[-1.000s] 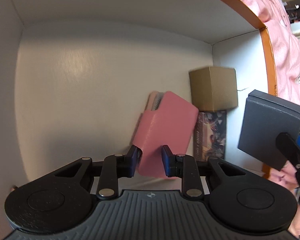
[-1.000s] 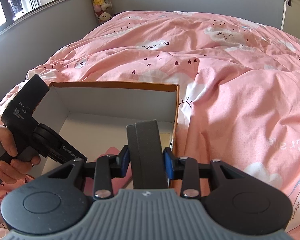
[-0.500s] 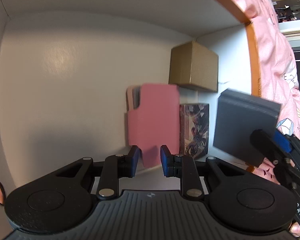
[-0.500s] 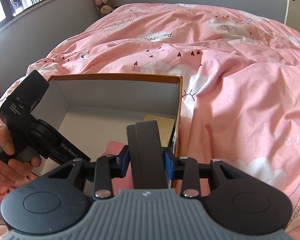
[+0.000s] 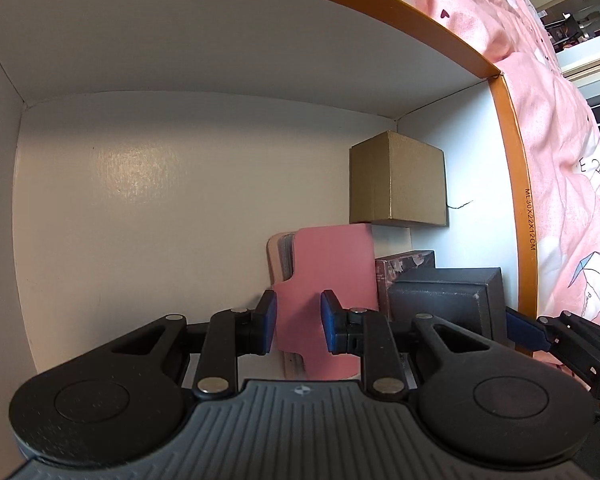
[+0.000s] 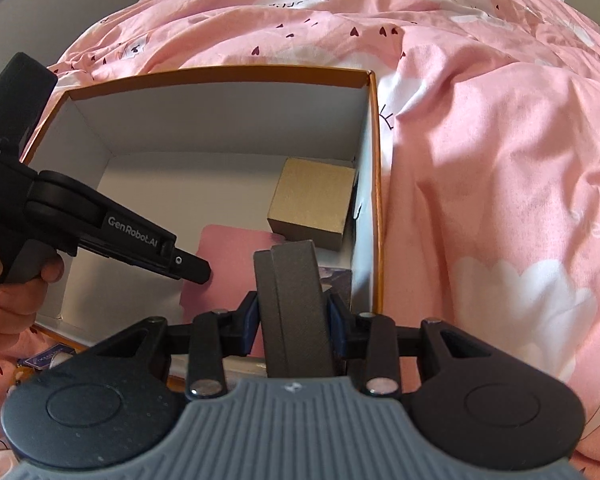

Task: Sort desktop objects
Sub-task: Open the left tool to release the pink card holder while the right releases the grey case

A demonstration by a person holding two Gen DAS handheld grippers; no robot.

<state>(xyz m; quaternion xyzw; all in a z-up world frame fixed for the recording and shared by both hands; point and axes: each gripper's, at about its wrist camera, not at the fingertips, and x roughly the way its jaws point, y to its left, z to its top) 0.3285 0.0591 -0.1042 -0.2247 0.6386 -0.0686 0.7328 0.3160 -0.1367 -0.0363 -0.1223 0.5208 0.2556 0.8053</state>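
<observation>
A pink card case [image 5: 332, 264] lies on the white floor of the orange-rimmed box [image 5: 508, 160], right beside a patterned box [image 5: 404, 264]. My left gripper [image 5: 298, 320] is shut on the case's near end. A brown cardboard cube [image 5: 396, 184] stands in the far right corner. My right gripper [image 6: 292, 312] is shut on a dark grey box [image 6: 296, 280], held on edge low over the patterned box [image 6: 336, 276] by the right wall. The grey box [image 5: 444, 296] hides most of the patterned one.
The box [image 6: 220, 72] rests on a pink duvet [image 6: 480, 120]. Its left half shows bare white floor [image 5: 140, 220]. A hand [image 6: 4, 280] holds the left gripper at the box's left side. Small flat items [image 6: 44, 360] lie on the bed near the front edge.
The pink case has swung from tilted to straight and come down beside the patterned box. The right gripper has sunk with the grey box, closer to the right wall.
</observation>
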